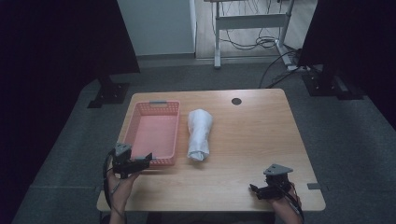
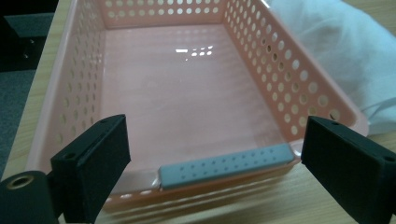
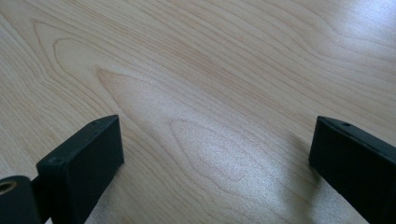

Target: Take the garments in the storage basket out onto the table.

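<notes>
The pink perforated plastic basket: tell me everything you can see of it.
The pink perforated plastic basket is a shallow rectangular tray with hole-dotted walls, a glossy ribbed floor and a grey grip strip on each short rim. It sits upright and empty on the left of the wooden table, beside the rolled white cloth.

basket [image 1: 154,130] lies left of the rolled towel [image 1: 199,134] on the table [image 1: 261,135], near its front edge.

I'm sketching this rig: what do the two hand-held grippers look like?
Each hand-held gripper, left and right, is black with a grey three-cornered plate on top and a dark trailing cable. Their two jaws are flat, matte black blocks. The forearms show no sleeves.
</notes>
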`<state>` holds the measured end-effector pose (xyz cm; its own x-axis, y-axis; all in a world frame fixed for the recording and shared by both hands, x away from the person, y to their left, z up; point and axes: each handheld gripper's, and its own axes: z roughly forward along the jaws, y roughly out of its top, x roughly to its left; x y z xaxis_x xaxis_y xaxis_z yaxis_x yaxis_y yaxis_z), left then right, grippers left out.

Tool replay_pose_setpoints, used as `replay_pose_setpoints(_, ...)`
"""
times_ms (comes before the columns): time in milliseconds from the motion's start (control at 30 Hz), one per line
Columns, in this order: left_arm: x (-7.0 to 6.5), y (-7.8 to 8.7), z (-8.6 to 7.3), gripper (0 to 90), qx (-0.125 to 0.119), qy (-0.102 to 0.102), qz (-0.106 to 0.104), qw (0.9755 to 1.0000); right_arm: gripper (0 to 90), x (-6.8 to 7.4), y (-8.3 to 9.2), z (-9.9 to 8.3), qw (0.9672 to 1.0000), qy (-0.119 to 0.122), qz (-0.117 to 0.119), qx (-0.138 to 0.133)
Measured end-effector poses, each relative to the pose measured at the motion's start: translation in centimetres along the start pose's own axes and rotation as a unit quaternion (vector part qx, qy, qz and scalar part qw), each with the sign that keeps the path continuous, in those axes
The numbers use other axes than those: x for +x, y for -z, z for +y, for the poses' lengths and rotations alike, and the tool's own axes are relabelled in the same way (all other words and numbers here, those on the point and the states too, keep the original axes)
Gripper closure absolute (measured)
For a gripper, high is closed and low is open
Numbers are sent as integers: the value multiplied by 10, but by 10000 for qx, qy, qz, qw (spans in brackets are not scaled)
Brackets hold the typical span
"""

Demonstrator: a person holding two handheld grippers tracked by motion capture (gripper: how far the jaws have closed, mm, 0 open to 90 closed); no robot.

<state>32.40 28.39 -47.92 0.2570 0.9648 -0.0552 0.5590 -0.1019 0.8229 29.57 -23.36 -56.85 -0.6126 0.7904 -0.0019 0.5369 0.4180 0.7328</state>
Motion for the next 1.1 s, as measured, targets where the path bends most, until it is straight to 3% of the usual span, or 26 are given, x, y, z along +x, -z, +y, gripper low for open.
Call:
replay_pose_setpoints(467,9,6,-19,76,-100,0,113,9999,28,0,0,0,10000,-2,-2,2)
replay_pose_setpoints(1100,16,3,-51,76,93,133,201,9997,28,0,0,0,10000,-1,-1,0)
